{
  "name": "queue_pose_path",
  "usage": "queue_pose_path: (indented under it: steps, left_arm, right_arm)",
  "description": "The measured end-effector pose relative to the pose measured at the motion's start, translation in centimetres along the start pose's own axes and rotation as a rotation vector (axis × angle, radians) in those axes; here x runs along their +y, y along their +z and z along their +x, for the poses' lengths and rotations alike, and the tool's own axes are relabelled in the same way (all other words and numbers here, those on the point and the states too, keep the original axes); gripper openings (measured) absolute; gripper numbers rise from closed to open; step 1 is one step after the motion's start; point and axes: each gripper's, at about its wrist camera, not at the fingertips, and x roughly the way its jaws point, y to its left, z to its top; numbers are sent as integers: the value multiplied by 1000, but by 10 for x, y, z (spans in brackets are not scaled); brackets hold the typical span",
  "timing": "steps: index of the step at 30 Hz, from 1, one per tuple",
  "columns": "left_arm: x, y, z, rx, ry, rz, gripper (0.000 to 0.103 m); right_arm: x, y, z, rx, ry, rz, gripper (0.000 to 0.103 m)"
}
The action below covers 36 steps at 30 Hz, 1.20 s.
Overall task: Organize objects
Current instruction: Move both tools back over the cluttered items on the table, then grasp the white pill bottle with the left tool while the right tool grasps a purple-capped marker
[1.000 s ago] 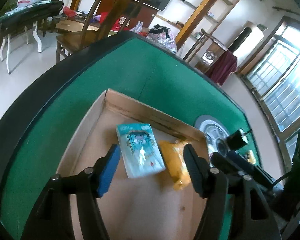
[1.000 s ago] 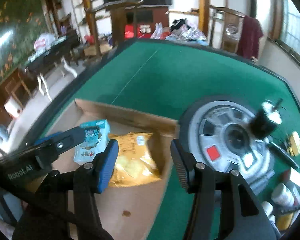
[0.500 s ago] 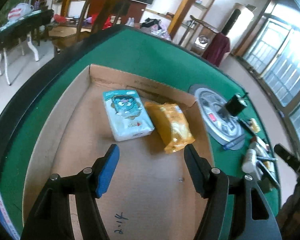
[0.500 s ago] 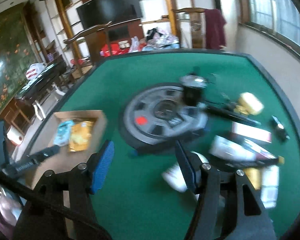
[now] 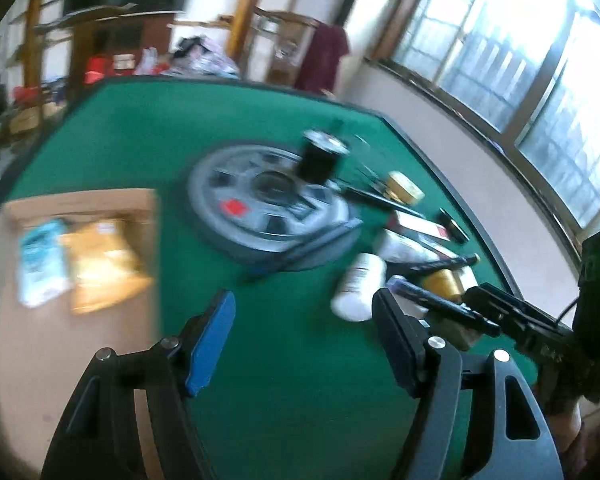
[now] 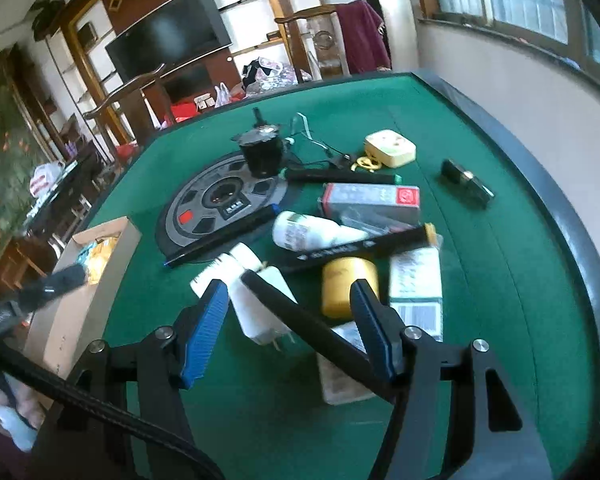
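left gripper (image 5: 302,338): jaws apart, empty, just widened, over green tabletop (image 5: 148,132) | right gripper (image 6: 288,326): jaws apart, empty, above white charger plug (image 6: 260,306) and black pen (image 6: 300,320)

Both grippers — left (image 5: 300,340) and right (image 6: 288,328) — tilt downward, jaws apart and empty.

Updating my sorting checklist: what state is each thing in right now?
left tongs: open, empty
right tongs: open, empty, above the pile
cardboard box: open, holds two packets
white bottle: lying on its side
yellow jar: lying down
black marker: capped, lying across the pile
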Motion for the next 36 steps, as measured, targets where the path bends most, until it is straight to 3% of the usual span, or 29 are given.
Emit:
queue_pose_path:
  steps: [11, 14, 21, 24, 27, 30, 34, 36]
  left_arm:
    - [-48, -5, 79, 96, 82, 193, 63]
    - [-51, -3, 82, 95, 39, 186, 51]
    - [-52, -3, 85, 99, -3, 170, 49]
    - [-46, -5, 79, 116, -46, 157, 35]
    - [-38, -7, 72, 124, -46, 153, 30]
    - [-35, -9, 70, 112, -23, 171, 30]
    - [-44, -15, 85, 155, 55, 240, 30]
    - [-55, -18, 90, 131, 97, 292, 31]
  right_arm:
    - [-44, 3, -18, -17, 28, 51, 63]
    - [-52, 3, -20, -19, 32, 64, 63]
    - [-48, 3, -17, -9, 43, 58, 63]
    - [-45, 3, -19, -11, 39, 45, 63]
    - [-44, 5, -19, -11, 29, 43, 63]
    - [-41, 5, -15, -1, 29, 40, 63]
    - [-33, 3, -9, 13, 42, 25, 63]
    - [-30, 3, -7, 18, 42, 19, 63]
